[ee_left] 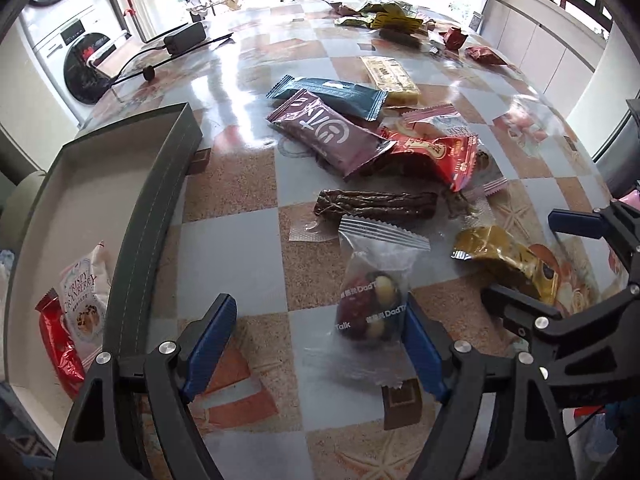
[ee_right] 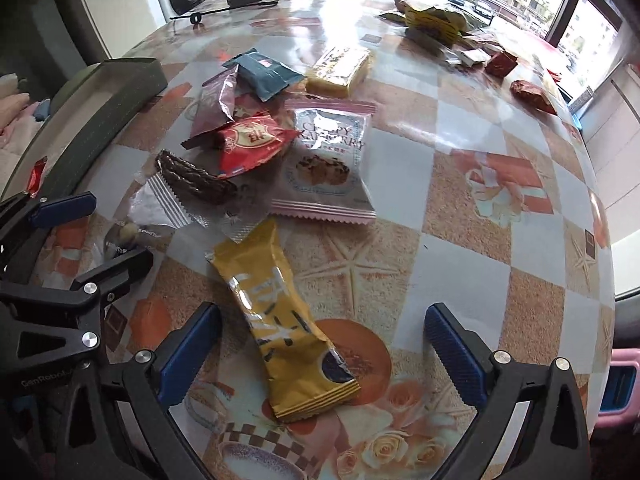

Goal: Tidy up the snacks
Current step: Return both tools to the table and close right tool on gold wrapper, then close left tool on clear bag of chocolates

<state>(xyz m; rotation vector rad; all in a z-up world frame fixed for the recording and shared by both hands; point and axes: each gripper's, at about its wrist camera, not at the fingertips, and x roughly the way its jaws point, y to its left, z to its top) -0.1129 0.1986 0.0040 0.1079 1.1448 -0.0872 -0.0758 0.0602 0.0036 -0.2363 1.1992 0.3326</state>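
Snack packets lie scattered on the patterned table. My left gripper (ee_left: 320, 344) is open, its jaws on either side of a clear packet of dates and nuts (ee_left: 372, 304). My right gripper (ee_right: 320, 348) is open over a yellow packet (ee_right: 280, 320), which also shows in the left wrist view (ee_left: 512, 260). A dark green box (ee_left: 160, 184) at the left holds a white cranberry packet (ee_left: 86, 292) and a red packet (ee_left: 60, 348). A maroon bar (ee_left: 328, 136), a teal bar (ee_left: 332, 94), a red packet (ee_left: 436, 152) and a brown stick packet (ee_left: 376, 204) lie in the middle.
A second cranberry packet (ee_right: 324, 160) lies ahead of the right gripper. A yellow block packet (ee_left: 392, 76) and a far pile of wrappers (ee_left: 388, 16) sit further back. A black power adapter with cable (ee_left: 184, 38) lies at the far left. The table edge curves at right (ee_right: 608, 240).
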